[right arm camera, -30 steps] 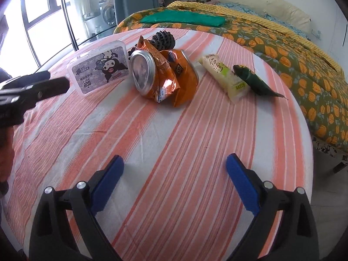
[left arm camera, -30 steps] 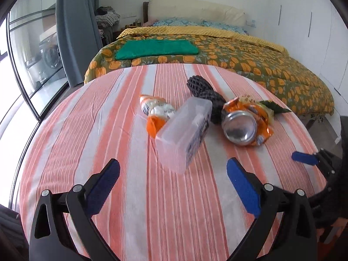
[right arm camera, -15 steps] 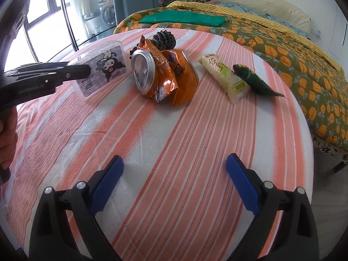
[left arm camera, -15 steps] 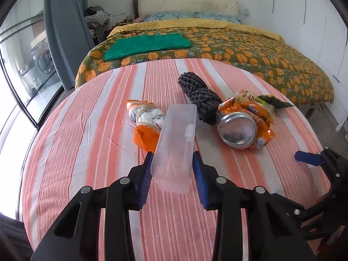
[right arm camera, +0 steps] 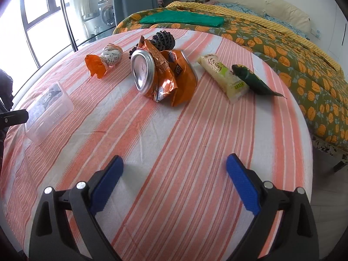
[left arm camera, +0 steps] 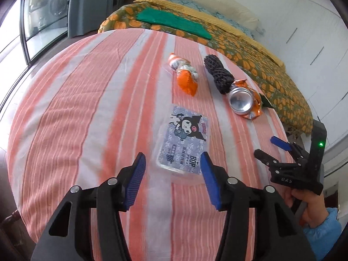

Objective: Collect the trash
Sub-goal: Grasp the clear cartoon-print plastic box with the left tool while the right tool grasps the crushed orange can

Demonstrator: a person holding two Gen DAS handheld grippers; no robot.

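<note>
The clear plastic box (left arm camera: 182,145) with the cartoon label is lying flat, label up, on the striped tablecloth (left arm camera: 76,113), near the table's edge on my side. My left gripper (left arm camera: 173,180) is hovering just short of it with its blue pads (left arm camera: 136,180) spread apart, wider than the box's near end, and touching nothing. In the right wrist view the same box (right arm camera: 49,111) is sitting at the far left of the cloth, with a dark finger of the left gripper just beside it.

Farther in, the rest of the trash is lying in a loose cluster. A crushed aluminium can (right arm camera: 142,72) is resting on its side against a crumpled orange snack bag (right arm camera: 178,76). Behind them a black foam net sleeve (right arm camera: 163,40) is lying touching the bag. To their left, apart from the can, an orange-and-white twisted wrapper (right arm camera: 106,59) is lying. To the right, a pale yellow-green snack packet (right arm camera: 224,77) and a dark green wrapper (right arm camera: 252,80) are lying side by side, touching.

My right gripper (right arm camera: 175,183) is hanging above bare cloth, well short of the cluster, pads wide apart and gripping nothing. From the left wrist camera it (left arm camera: 269,148) is showing at the table's right edge, held in my right hand (left arm camera: 304,206).

Beyond the table, a bed (right arm camera: 271,39) with an orange-flowered cover is carrying a folded green cloth (right arm camera: 182,19).
</note>
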